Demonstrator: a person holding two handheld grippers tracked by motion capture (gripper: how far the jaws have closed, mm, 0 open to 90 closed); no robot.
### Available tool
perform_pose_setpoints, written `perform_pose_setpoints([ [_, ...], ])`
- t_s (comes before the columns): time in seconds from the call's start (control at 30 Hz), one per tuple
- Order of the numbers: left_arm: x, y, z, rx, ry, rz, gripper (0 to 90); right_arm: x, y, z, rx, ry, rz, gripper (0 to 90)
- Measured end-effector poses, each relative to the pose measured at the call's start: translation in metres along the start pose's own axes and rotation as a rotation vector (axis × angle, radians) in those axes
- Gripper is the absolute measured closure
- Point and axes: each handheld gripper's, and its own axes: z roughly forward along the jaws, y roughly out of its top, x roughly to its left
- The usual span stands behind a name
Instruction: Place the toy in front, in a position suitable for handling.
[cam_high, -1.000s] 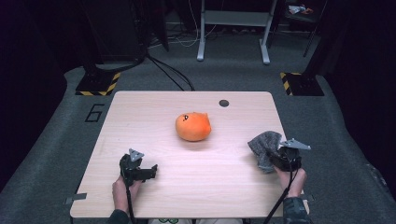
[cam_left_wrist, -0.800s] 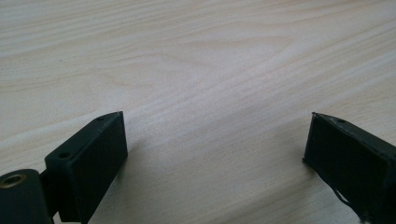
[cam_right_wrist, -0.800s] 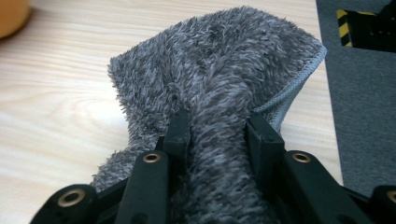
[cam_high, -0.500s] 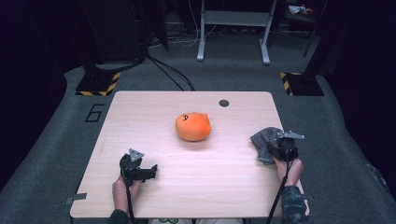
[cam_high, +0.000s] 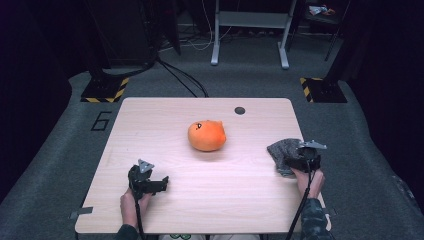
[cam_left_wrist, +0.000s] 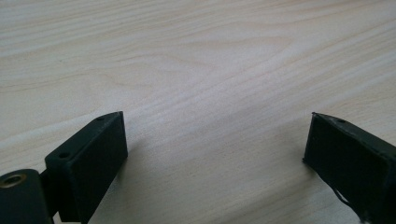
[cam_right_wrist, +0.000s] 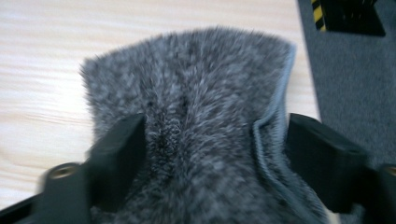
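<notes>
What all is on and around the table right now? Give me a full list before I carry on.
grey fuzzy cloth: one, mottled grey with a grey hem, near the table's right edge, between the right gripper's jaws
orange plush toy: one, orange, around the table's middle
round dark grommet: one, dark, far side of the table, right of centre
table: one, light wood
hazard-striped floor plates: two, black and yellow, on the grey floor beyond the table
metal stand legs: two, pale grey, far floor
left gripper: one, black, near left, jaws open over bare wood
right gripper: one, black, jaws have just opened, cloth between them
person's hands: two, on the grippers
</notes>
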Motion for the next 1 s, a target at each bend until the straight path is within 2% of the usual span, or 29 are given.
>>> perform_pose_setpoints([
  [0.07, 0.0, 0.0, 0.0, 0.0, -0.002, 0.0, 5.3, 0.002, 0.0, -0.012, -0.022, 0.02, -0.002, 14.4],
  [0.1, 0.0, 0.0, 0.0, 0.001, -0.003, -0.002, 5.3, 0.004, -0.001, -0.017, -0.031, 0.036, -0.023, 14.4],
  [0.23, 0.0, 0.0, 0.0, 0.0, -0.002, -0.001, 5.3, 0.022, -0.009, -0.032, -0.03, 0.097, -0.075, 12.2],
  [0.27, 0.0, 0.0, 0.0, 0.0, -0.002, -0.001, 5.3, 0.022, -0.009, -0.032, -0.03, 0.097, -0.075, 12.2],
  [0.3, 0.0, 0.0, 0.0, 0.0, -0.002, -0.001, 5.3, 0.028, -0.012, -0.036, -0.029, 0.11, -0.088, 11.6],
  [0.33, 0.0, 0.0, 0.0, 0.0, -0.002, -0.001, 5.3, 0.037, -0.018, -0.041, -0.036, 0.148, -0.11, 10.1],
  [0.4, 0.0, 0.0, 0.0, 0.0, -0.001, 0.0, 5.3, 0.042, -0.02, -0.043, -0.041, 0.156, -0.118, 10.0],
  [0.43, 0.0, 0.0, 0.0, 0.0, -0.002, -0.001, 5.3, 0.053, -0.025, -0.045, -0.047, 0.188, -0.13, 9.4],
  [0.47, 0.0, 0.0, 0.0, 0.0, -0.002, -0.001, 5.3, 0.053, -0.025, -0.045, -0.047, 0.188, -0.13, 9.4],
  [0.5, 0.0, 0.0, 0.0, 0.001, -0.001, 0.007, 5.3, 0.065, -0.031, -0.044, -0.048, 0.212, -0.147, 9.4],
  [0.53, 0.0, 0.0, 0.0, 0.001, -0.001, 0.007, 5.3, 0.065, -0.031, -0.044, -0.048, 0.212, -0.147, 9.4],
  [0.57, 0.001, 0.0, 0.0, 0.002, -0.001, 0.008, 5.3, 0.076, -0.037, -0.041, -0.034, 0.231, -0.16, 9.0],
  [0.6, 0.001, 0.0, 0.0, 0.002, -0.001, 0.008, 5.3, 0.076, -0.037, -0.041, -0.034, 0.231, -0.16, 9.0],
  [0.7, 0.001, 0.0, 0.0, 0.003, -0.001, 0.008, 5.3, 0.09, -0.047, -0.028, 0.002, 0.264, -0.184, 8.3],
  [0.77, 0.001, 0.0, 0.0, 0.003, -0.001, 0.008, 5.3, 0.093, -0.048, -0.026, 0.01, 0.266, -0.186, 8.3],
  [0.93, 0.001, 0.0, 0.0, 0.002, -0.001, 0.009, 5.3, 0.102, -0.052, -0.019, 0.031, 0.268, -0.254, 7.0],
  [1.0, 0.001, 0.0, 0.0, 0.001, -0.001, 0.009, 5.3, 0.101, -0.052, -0.018, 0.035, 0.284, -0.256, 6.6],
])
